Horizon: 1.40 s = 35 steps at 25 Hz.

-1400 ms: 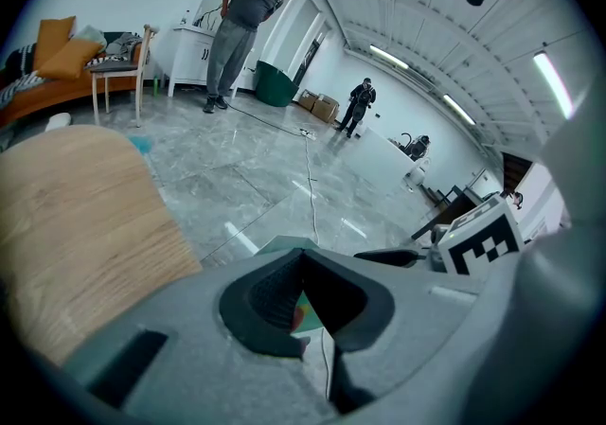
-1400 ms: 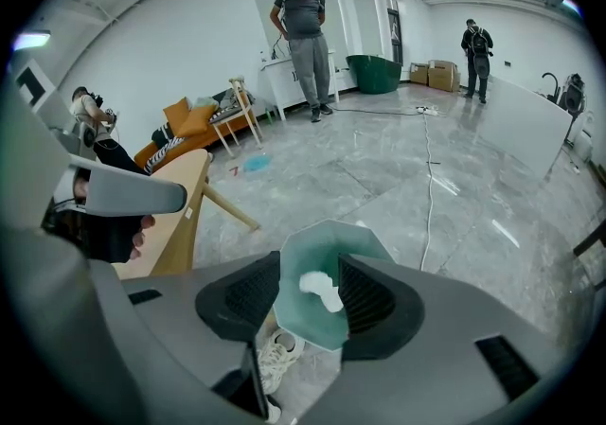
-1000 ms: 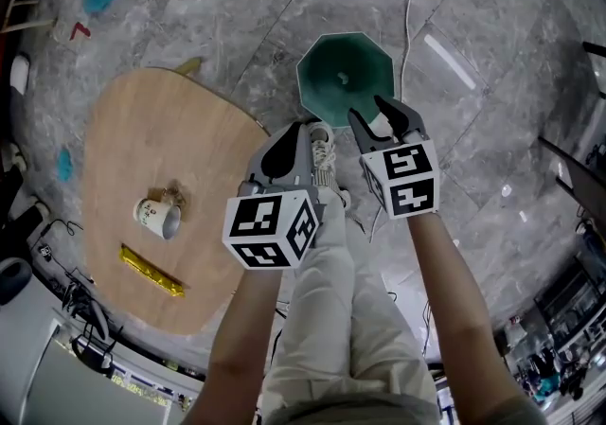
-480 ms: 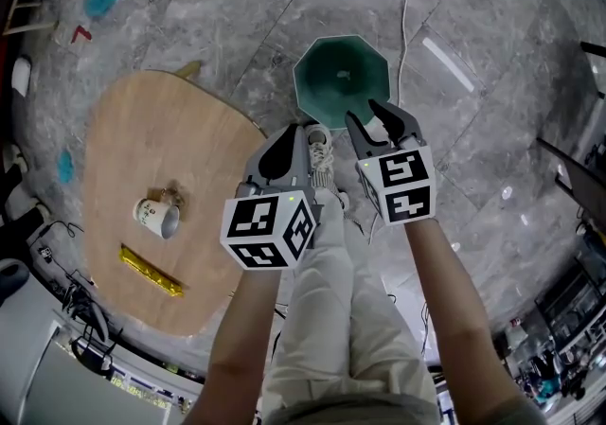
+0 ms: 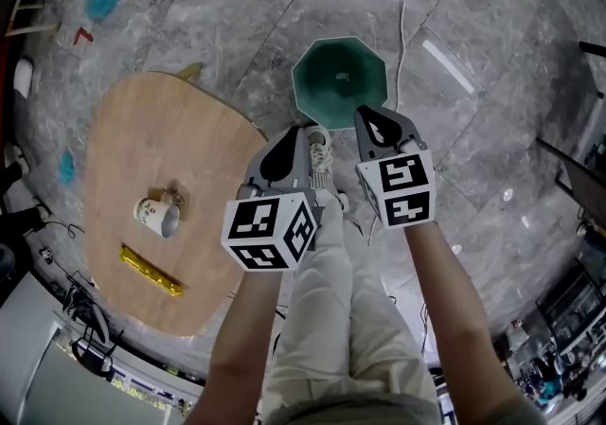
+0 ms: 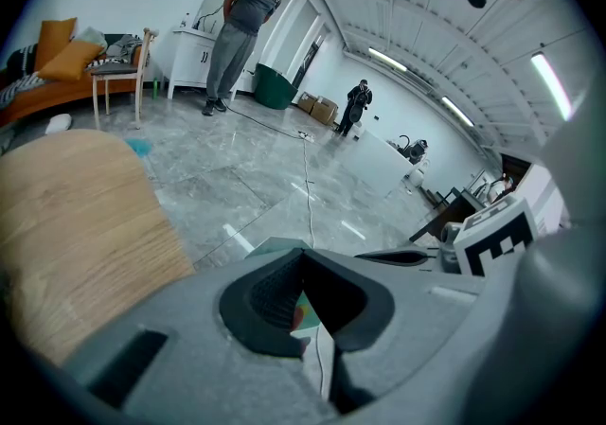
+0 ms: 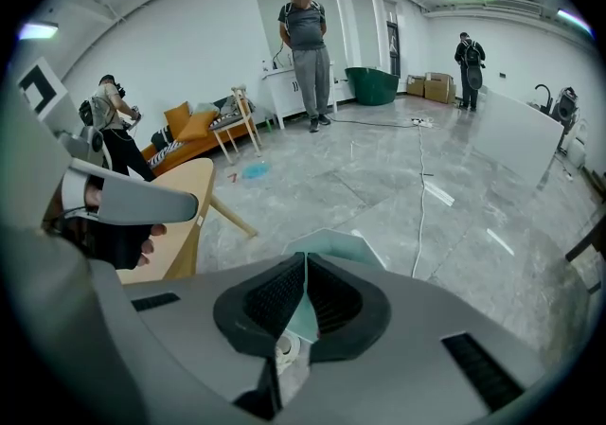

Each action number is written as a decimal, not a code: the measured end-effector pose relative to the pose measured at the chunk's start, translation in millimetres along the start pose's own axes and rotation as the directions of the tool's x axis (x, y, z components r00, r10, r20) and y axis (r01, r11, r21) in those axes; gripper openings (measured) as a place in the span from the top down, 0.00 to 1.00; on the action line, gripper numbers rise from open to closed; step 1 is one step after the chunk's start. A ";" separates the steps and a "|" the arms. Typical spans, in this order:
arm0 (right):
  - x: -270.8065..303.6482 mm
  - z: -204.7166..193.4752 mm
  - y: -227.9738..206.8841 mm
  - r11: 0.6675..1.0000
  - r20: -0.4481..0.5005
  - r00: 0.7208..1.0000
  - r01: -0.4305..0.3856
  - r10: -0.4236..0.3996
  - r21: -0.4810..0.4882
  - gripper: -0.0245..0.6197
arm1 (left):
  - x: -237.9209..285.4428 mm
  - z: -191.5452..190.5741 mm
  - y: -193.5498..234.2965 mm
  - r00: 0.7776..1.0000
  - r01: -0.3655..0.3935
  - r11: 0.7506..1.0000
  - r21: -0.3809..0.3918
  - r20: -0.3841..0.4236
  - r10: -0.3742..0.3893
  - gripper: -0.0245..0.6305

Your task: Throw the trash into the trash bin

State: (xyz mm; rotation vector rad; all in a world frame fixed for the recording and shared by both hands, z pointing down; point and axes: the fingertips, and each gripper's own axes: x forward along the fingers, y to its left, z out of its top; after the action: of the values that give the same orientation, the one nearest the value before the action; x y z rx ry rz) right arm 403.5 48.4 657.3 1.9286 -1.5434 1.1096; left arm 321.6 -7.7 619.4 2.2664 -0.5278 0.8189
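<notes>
Green trash bin (image 5: 339, 82) sits just beyond right gripper (image 5: 367, 114), aimed there for dumping, jaws just clenched empty; left gripper (image 5: 303, 130) jaws clenched empty too.

Top-down head cam; bin (image 5: 339, 82) shared

The trash bin (image 5: 339, 82) loses its near rim behind the tips of the left gripper (image 5: 305, 130) and the right gripper (image 5: 367, 118), whose jaws have just closed together with nothing between them. A pale scrap (image 5: 343, 80) at the bin's bottom is too small to tell. In both gripper views the gripper's own body covers all but a sliver of the bin. One shoe (image 5: 322, 153) shows partly between the grippers. The cup (image 5: 158, 217) bears print too small to read, and the small brown thing (image 5: 174, 194) beside it cannot be made out.
</notes>
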 end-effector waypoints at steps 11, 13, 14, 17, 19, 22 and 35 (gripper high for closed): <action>-7.6 5.5 5.0 1.000 0.013 1.000 -0.006 0.006 -0.002 0.94 | -5.6 0.8 -6.2 1.000 0.019 1.000 0.022 -0.008 -0.019 0.96; -9.5 6.3 6.1 1.000 0.015 1.000 -0.006 0.006 -0.001 0.94 | -8.0 2.3 -8.1 1.000 0.029 1.000 0.009 0.000 -0.029 0.96; -10.4 6.5 6.6 1.000 0.015 1.000 -0.006 0.006 -0.002 0.94 | -9.2 2.9 -8.2 1.000 0.030 1.000 0.001 0.003 -0.030 0.96; -13.7 5.4 7.0 1.000 0.015 1.000 -0.003 0.004 -0.014 0.94 | -12.8 2.4 -6.9 1.000 0.019 1.000 -0.007 0.007 -0.019 0.96; -16.7 5.3 7.7 1.000 0.017 1.000 0.000 0.001 -0.024 0.94 | -15.6 1.7 -6.5 1.000 0.010 1.000 -0.008 0.009 -0.010 0.96; -21.9 6.1 10.6 1.000 0.019 1.000 0.003 -0.002 -0.031 0.94 | -21.3 1.4 -7.4 1.000 0.006 1.000 -0.013 0.015 -0.006 0.96; -65.4 16.5 34.6 0.998 0.056 0.998 -0.004 0.007 -0.064 0.94 | -65.9 5.1 -23.7 0.998 0.000 1.000 -0.026 0.067 0.001 0.96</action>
State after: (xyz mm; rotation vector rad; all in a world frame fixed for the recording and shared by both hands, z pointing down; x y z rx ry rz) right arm 372.0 65.5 590.5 1.9291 -1.5950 1.0036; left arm 289.3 14.7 561.2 2.2764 -0.5667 0.7341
